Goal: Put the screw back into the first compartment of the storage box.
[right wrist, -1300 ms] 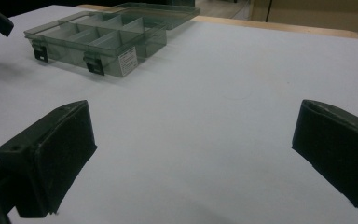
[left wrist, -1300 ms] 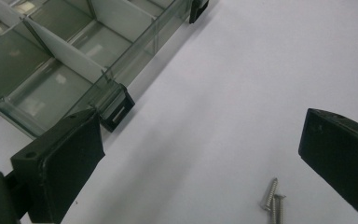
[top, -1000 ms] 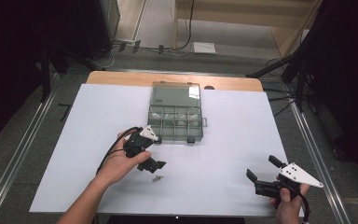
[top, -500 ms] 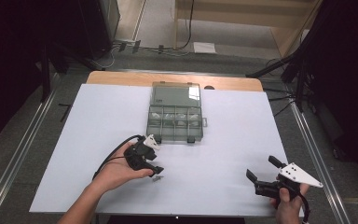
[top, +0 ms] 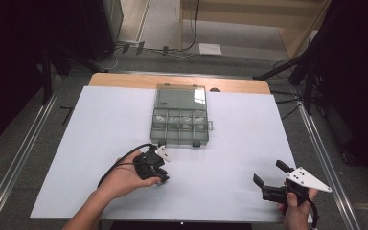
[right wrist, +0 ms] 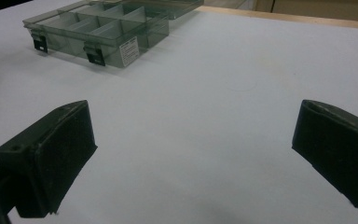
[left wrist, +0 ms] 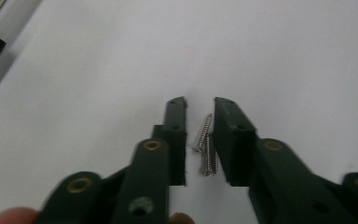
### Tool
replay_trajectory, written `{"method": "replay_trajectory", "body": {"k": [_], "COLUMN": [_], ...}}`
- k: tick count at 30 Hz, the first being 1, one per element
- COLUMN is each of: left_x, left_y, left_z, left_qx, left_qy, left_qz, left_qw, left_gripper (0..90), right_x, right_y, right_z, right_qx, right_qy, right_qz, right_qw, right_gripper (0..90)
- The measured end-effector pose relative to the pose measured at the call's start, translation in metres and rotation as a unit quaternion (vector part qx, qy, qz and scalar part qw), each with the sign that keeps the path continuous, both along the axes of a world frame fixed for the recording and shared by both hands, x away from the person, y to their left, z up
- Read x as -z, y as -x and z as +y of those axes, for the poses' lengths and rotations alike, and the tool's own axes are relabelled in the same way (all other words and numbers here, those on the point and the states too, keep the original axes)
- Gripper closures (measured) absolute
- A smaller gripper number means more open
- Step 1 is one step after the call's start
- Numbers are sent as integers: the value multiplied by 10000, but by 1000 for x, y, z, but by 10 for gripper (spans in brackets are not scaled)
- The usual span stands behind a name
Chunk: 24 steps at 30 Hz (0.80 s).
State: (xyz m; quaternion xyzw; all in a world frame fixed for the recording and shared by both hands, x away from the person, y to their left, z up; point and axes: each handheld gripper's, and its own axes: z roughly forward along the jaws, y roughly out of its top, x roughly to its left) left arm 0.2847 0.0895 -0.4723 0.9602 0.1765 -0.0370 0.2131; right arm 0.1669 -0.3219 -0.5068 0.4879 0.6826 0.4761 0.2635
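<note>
Since a second ago the left gripper [left wrist: 199,105] has dropped over the screws [left wrist: 206,149], jaws narrowing but not yet pinching; close squarely, catching both shanks.

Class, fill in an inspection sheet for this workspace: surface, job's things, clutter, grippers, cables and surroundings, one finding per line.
Surface: white sheet over a wooden table.
Job's things: two screws lying on the sheet between the left gripper's jaws; clear compartment box, lid open.
Clutter: nothing seen.
Grippers: left gripper has just been closing around the screws, pads not yet pressing; right gripper open, nothing between its jaws.
Cables: black cable loops from the left gripper.
Surroundings: grey floor, metal rails beside the table.
</note>
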Motion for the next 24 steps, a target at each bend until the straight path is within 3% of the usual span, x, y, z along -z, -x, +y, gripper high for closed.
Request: {"method": "replay_trajectory", "body": {"k": [11,18,24], "left_x": [3,4,6], "left_y": [-1,-1,-2], "left_z": [-3,-4,-5], "left_qx": [0,-5,5], "left_qy": [-91,-57,-175], "left_qz": [-90,-17,-112], "left_qw": [9999,10000,9998], "left_gripper": [774,773,803], "right_x": [0,1,1], "right_y": [0,0,0], "right_z": [0,-1,-1], "right_qx": [1,21,24], "right_qy": [27,15,14], "right_qz": [10,14,19], "right_qw": [10000,10000,10000], "right_gripper": [0,0,0]}}
